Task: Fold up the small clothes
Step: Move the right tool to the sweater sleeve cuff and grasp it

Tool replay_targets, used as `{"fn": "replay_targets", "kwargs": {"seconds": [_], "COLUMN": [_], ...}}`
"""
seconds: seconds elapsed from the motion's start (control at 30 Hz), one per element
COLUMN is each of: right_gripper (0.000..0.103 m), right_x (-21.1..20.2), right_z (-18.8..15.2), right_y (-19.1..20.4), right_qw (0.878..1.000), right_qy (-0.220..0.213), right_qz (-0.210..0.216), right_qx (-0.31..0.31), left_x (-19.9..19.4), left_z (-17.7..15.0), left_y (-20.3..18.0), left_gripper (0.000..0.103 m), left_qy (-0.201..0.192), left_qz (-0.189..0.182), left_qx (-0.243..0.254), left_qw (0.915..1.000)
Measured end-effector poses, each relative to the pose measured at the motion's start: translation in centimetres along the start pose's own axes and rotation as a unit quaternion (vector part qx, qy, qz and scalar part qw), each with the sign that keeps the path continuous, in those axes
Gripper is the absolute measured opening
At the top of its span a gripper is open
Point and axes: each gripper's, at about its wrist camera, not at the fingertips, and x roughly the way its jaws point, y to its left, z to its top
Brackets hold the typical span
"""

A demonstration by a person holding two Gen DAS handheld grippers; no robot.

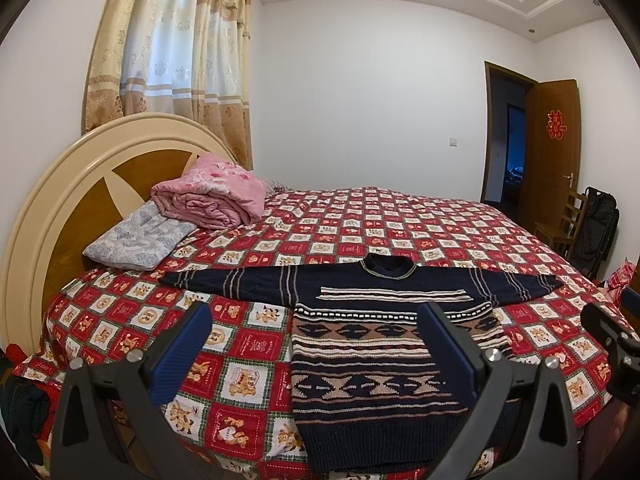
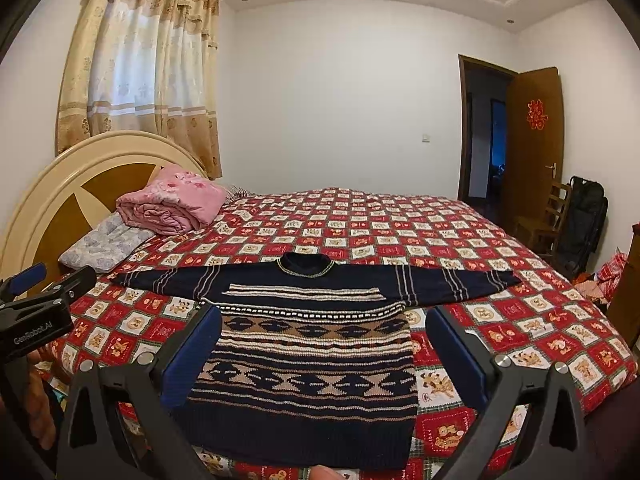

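Note:
A small dark navy knit sweater (image 1: 372, 360) with tan and white patterned bands lies flat on the bed, sleeves spread out to both sides, hem toward me; it also shows in the right wrist view (image 2: 312, 368). My left gripper (image 1: 316, 320) is open and empty, held above the sweater's near left part. My right gripper (image 2: 324, 320) is open and empty, held above the sweater's body. The right gripper's body shows at the right edge of the left wrist view (image 1: 612, 340), and the left gripper's body at the left edge of the right wrist view (image 2: 36, 312).
The bed has a red checked cover (image 1: 400, 232) and a round cream headboard (image 1: 60, 200). A folded pink blanket (image 1: 212, 192) and a grey pillow (image 1: 136, 240) lie by the headboard. A wooden chair (image 1: 564, 220), a black bag (image 1: 596, 228) and an open door (image 1: 552, 144) stand at the right.

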Motion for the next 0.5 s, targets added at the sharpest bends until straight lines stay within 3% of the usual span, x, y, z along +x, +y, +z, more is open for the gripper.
{"fn": "replay_targets", "kwargs": {"seconds": [0.23,0.5], "right_gripper": [0.102,0.102], "right_x": [4.4,11.8], "right_z": [-1.9,-5.4], "right_y": [-1.3,-6.5], "right_qw": [0.999,0.993], "right_qy": [0.042,0.109], "right_qz": [0.008,-0.042], "right_qx": [0.008,0.035], "left_x": [2.1,8.3], "left_z": [-1.5,-4.2], "left_y": [-0.9,-3.0], "left_gripper": [0.103,0.103], "left_qy": [0.007,0.034], "left_qz": [0.015,0.029], "left_qx": [0.012,0.057], "left_qw": [0.9998,0.9974]}}
